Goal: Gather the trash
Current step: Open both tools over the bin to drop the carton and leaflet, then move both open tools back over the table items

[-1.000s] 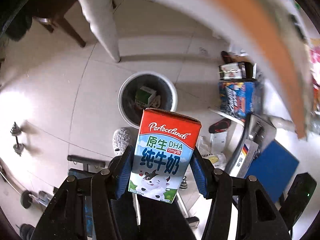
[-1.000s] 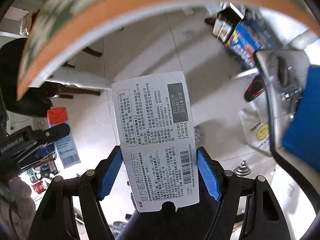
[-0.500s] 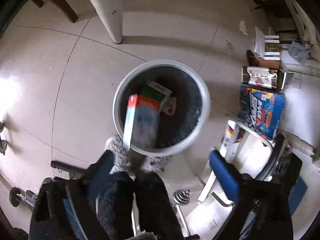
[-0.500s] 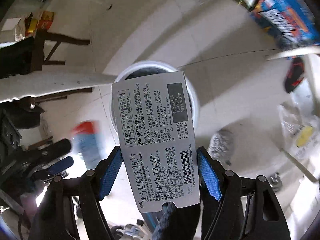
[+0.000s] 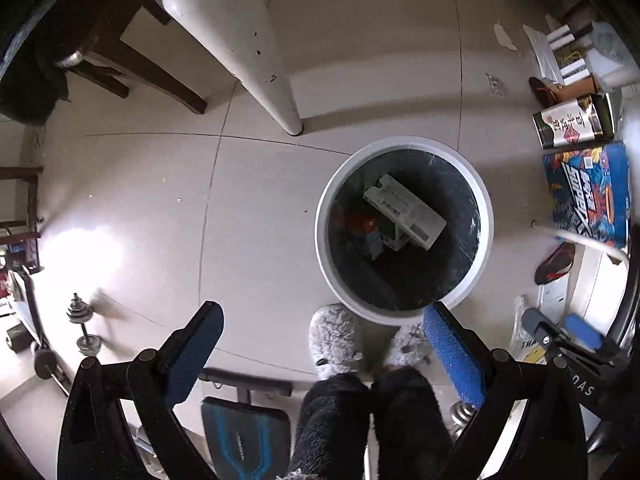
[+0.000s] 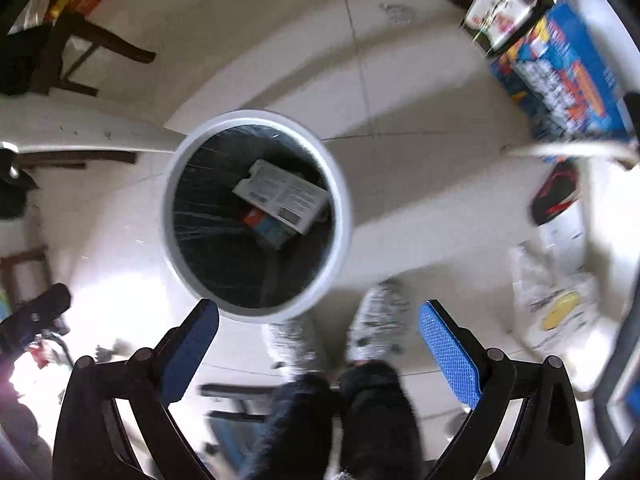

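Left wrist view: left tongs (image 5: 320, 344) spread wide, empty. Right tongs (image 6: 318, 336) have just sprung apart, empty too. At one o'clock, the round white-rimmed, black-lined trash bin (image 5: 482, 216) holds the grey printed medicine box (image 5: 404, 210) atop the red-topped milk carton (image 5: 362, 226).

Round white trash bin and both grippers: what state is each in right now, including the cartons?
Round white trash bin: upright, open-topped, dark liner inside.
Flat white printed box: inside the bin, lying on top.
Red-topped milk carton: inside the bin, partly under the white box.
Left gripper: open, nothing between the jaws.
Right gripper: open, nothing between the jaws; they have just been opening.
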The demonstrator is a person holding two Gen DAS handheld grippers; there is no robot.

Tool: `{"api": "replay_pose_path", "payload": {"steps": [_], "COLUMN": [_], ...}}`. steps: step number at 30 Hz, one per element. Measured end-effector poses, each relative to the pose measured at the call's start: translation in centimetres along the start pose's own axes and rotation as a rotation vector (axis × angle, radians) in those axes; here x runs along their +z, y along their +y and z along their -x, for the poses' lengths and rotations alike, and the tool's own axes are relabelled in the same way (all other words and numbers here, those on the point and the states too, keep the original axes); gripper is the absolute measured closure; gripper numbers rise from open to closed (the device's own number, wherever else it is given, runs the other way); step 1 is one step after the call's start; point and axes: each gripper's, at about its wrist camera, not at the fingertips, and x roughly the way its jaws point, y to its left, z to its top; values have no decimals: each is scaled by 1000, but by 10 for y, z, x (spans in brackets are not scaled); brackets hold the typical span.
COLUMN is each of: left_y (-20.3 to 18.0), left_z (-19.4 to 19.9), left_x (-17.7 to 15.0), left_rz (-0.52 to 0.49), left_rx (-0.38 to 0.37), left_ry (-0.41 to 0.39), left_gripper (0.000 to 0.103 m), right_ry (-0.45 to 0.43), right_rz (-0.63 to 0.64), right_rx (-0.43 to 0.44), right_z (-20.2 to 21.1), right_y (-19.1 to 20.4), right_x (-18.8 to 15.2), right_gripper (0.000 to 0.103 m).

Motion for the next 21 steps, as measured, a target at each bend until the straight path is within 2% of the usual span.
{"api": "replay_pose_path", "payload": {"steps": [5,13,21], "left_y": [-2,-3,-1], "left_z": [30,92,166], "left_x": [-12,-36,-67], "left_rz": [-9,-41,-82], "left_rx": [7,7,-4], "left_ry": [-9,-36,-73], "left_gripper": [1,1,1], "right_ry": [-29,-75,-125], "right_rz": [40,67,63], "right_rx": [-50,-58,-37], "right_z": [34,101,194], "right_y": [3,17,29], "right_x": [-9,-34,-69], "right_gripper": [2,2,2]}}
